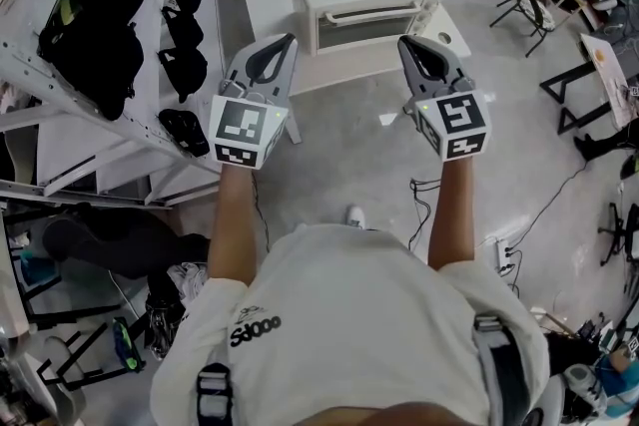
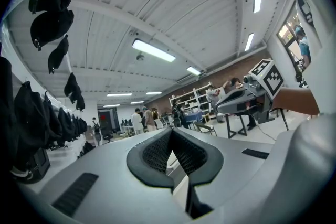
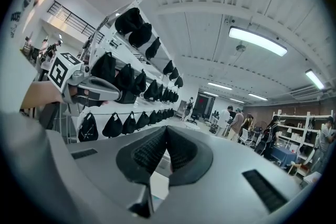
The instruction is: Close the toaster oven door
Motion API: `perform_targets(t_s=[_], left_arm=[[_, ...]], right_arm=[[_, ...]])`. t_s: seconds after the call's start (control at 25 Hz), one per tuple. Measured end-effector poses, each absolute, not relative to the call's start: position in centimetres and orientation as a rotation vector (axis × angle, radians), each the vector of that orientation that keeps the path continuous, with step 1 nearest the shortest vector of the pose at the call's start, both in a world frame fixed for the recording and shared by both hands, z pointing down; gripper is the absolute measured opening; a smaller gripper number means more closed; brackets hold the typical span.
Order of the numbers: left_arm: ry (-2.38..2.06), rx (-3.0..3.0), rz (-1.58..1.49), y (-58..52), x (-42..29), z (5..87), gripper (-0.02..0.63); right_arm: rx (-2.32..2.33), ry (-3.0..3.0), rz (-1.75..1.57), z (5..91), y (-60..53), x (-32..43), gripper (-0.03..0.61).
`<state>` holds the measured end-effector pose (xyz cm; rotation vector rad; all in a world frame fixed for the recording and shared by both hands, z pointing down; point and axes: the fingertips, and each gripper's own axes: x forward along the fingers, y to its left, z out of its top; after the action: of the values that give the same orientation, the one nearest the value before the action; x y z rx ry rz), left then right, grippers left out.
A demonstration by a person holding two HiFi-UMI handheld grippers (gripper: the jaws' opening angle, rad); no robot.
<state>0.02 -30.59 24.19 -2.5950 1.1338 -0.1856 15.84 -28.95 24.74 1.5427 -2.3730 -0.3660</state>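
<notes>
Left gripper [image 1: 288, 42] and right gripper [image 1: 405, 44], each square-marked, jaws together and empty, face the toaster oven [image 1: 364, 0].

open floor [image 1: 344, 143] before the toaster oven [image 1: 365, 11]; bag rack [image 1: 70, 130] crowds left.

A white metal rack [image 1: 60, 150] hung with black fabric bags [image 1: 95, 45] occupies the upper left of the head view. Black folding stands [image 1: 565, 120] are located along the right edge on the grey floor [image 1: 349, 155]. A thin black cable [image 1: 544, 205] lies near a white power strip [image 1: 506, 257] at lower right.
</notes>
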Motion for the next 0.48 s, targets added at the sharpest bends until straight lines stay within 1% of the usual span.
perform_targets(t_s=[0.48], left_arm=[[1.131,-2.628,-0.197,-30.8,0.4,25.1,0.017]], right_arm=[[1.565,-2.377,-0.320,25.6,-29.1,17.0,0.008]])
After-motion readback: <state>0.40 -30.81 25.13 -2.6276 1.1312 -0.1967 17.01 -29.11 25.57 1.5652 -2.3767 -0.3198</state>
